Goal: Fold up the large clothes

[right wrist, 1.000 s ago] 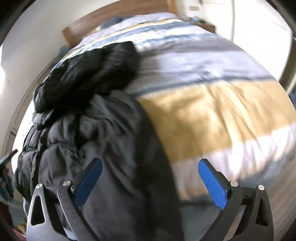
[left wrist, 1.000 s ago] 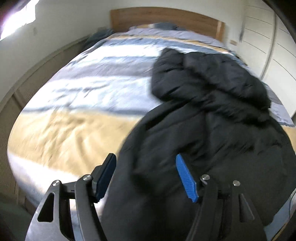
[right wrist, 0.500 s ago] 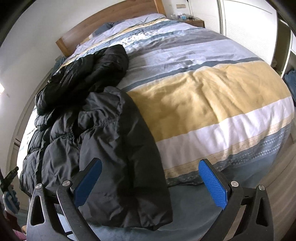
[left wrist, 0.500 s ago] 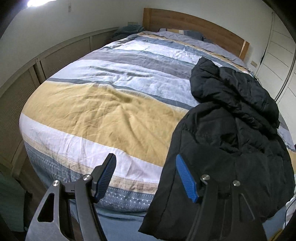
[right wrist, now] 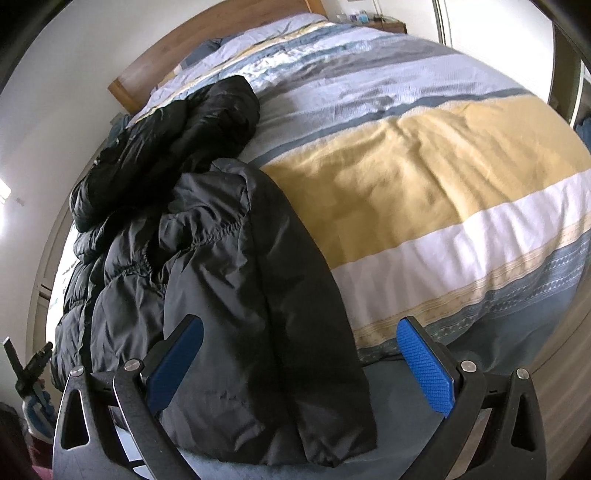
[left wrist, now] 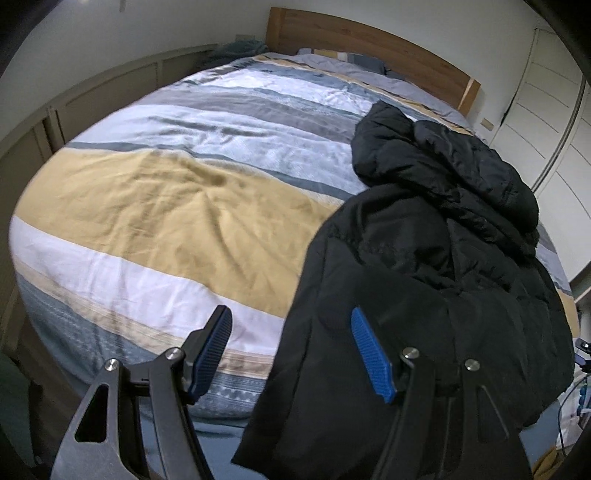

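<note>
A large black puffer jacket [left wrist: 424, 280] lies crumpled lengthwise on the striped bed, its hem hanging over the foot edge and its hood end toward the headboard. It also shows in the right wrist view [right wrist: 207, 266]. My left gripper [left wrist: 291, 347] is open and empty, held off the foot of the bed at the jacket's left hem edge. My right gripper [right wrist: 301, 354] is open and empty, held above the jacket's hem near its right edge.
The bed [left wrist: 155, 206] has a duvet striped yellow, white, grey and blue and a wooden headboard [left wrist: 369, 40]. Low wall panels [left wrist: 92, 96] run along one side, white wardrobe doors [left wrist: 546, 110] along the other. A nightstand [right wrist: 384, 24] stands by the headboard.
Both grippers have pulled back from over the bed to its foot, so the jacket's hanging hem and the bed's front edge now show. Both stayed open.
</note>
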Demonstrator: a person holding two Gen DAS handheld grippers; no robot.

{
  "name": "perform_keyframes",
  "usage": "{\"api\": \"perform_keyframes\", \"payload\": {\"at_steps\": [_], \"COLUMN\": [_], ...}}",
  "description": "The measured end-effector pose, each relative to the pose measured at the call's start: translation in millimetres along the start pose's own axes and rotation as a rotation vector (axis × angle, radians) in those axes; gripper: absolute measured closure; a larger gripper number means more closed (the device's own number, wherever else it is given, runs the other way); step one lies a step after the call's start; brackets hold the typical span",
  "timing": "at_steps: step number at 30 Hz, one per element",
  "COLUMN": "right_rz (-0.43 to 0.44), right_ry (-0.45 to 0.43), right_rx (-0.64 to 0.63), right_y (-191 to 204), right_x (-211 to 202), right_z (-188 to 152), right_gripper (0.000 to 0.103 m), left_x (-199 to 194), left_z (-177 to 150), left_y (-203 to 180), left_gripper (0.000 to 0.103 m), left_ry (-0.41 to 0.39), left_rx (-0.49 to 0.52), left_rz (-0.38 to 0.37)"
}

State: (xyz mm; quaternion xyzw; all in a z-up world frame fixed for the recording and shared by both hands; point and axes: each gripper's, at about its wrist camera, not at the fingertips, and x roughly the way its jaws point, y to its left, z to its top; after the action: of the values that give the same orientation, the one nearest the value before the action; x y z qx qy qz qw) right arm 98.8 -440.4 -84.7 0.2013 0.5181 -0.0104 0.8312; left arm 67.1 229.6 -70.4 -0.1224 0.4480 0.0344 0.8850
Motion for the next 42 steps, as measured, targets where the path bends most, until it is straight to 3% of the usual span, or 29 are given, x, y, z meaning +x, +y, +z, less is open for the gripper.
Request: {"api": "perform_keyframes", "payload": {"at_steps": [5,9,19,30,42], "right_rz": [-0.013,-0.009,0.021,0.037,0.018], "right_ry": [0.053,0.090,0.138,0.169,0.216], "right_rx": [0.012,0.032,0.081,0.079,0.016], "right_y": [3,2,-6,0,41], "right_x": [18,31,55,60,78], "right_z": [0,0,-6,-10,-1], "right_gripper": [0.000,0.000,0.000,0.000,0.000], "left_x": [21,38,46,50,53], "left_z": [-6,-17,-26,-34,-35], "left_y": [2,3,-15,-13,-12], "left_gripper": [0.037,0.037,0.036,0.036,0.036], "left_ry": [0.057,0.121,0.136,0.137,0.133], "left_rx": [-0.002,0.012,0.115,0.128,0.129], "left_rz": [-0.099,-0.134,-0.053,-0.052,-0.054]}}
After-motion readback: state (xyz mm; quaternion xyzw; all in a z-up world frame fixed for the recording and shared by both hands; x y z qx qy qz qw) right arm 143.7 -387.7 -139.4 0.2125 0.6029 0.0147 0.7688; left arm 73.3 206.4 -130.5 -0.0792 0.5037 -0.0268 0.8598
